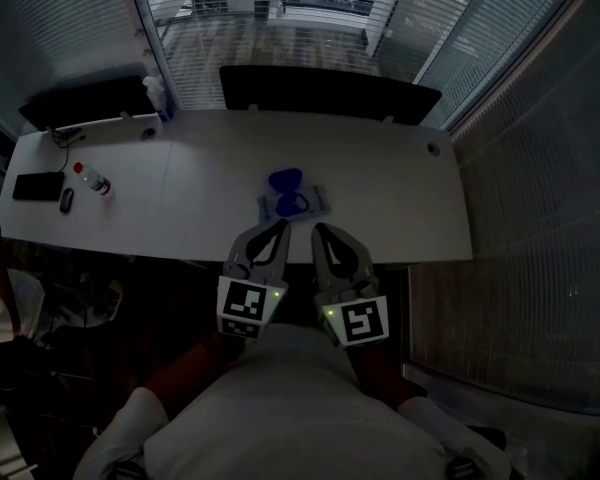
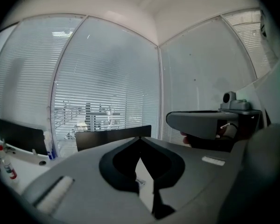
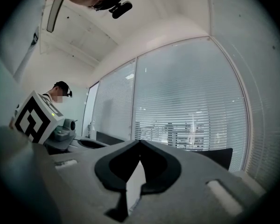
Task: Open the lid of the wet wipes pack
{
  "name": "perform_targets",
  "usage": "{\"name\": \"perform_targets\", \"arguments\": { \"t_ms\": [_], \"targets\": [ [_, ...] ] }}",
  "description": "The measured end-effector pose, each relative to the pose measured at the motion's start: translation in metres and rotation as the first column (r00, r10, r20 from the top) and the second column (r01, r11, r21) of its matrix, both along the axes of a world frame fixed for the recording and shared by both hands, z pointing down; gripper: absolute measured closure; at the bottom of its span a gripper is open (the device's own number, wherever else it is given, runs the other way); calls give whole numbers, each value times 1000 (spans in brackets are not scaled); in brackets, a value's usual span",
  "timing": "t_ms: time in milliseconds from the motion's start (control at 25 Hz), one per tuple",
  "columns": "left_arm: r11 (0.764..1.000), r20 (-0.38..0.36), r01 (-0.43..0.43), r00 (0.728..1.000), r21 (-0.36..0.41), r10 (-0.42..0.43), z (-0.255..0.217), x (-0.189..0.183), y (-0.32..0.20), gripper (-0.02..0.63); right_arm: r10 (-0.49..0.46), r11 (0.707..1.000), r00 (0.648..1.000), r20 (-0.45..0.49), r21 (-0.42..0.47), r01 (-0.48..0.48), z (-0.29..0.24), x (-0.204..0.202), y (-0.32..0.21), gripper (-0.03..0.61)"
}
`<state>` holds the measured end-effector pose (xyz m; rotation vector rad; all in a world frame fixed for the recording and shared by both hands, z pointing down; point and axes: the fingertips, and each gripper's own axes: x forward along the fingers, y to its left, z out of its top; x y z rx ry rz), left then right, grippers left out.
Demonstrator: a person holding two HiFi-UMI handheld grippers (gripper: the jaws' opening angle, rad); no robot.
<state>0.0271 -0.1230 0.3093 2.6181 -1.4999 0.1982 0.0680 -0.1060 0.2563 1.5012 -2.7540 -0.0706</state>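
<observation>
**Task item.** Pale rectangular wet wipes pack (image 1: 293,204) with blue oval lid, flat on the long white tabletop (image 1: 400,193). It lies near the near edge, about midway along it. A second blue oval shape sits at the pack's far side; the dim head view does not show whether that is the lid flap standing up.

**Grippers.** The left gripper (image 1: 277,228) and the right gripper (image 1: 320,231) lie side by side over the near edge, tips pointing at the pack and just short of it. Each gripper's own view shows its dark pads meeting at the tip, clenched on nothing: left (image 2: 140,140), right (image 3: 140,143).

**Other items.**
- Small clear bottle with red cap (image 1: 95,181), towards the left end.
- Flat black rectangular device (image 1: 38,185) and small black oval object (image 1: 67,200), near the left edge.
- White spray bottle (image 1: 157,96), far-left corner.
- Two black panels along the far edge, left (image 1: 85,99) and centre (image 1: 330,92).

**Obstructions.** All of these items stand well apart from the pack.

**Open room.** Bare tabletop surrounds the pack left, right and beyond; the right half carries only a small round port (image 1: 433,149) near its far corner.
</observation>
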Motion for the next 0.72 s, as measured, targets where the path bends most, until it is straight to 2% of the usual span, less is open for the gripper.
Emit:
{"name": "perform_targets", "arguments": {
  "t_ms": [720],
  "targets": [
    [1000, -5, 23, 1000, -3, -23, -3, -4, -3, 611, -25, 1000, 1000, -3, -7, 25, 0, -4, 2, 578]
  ]
}}
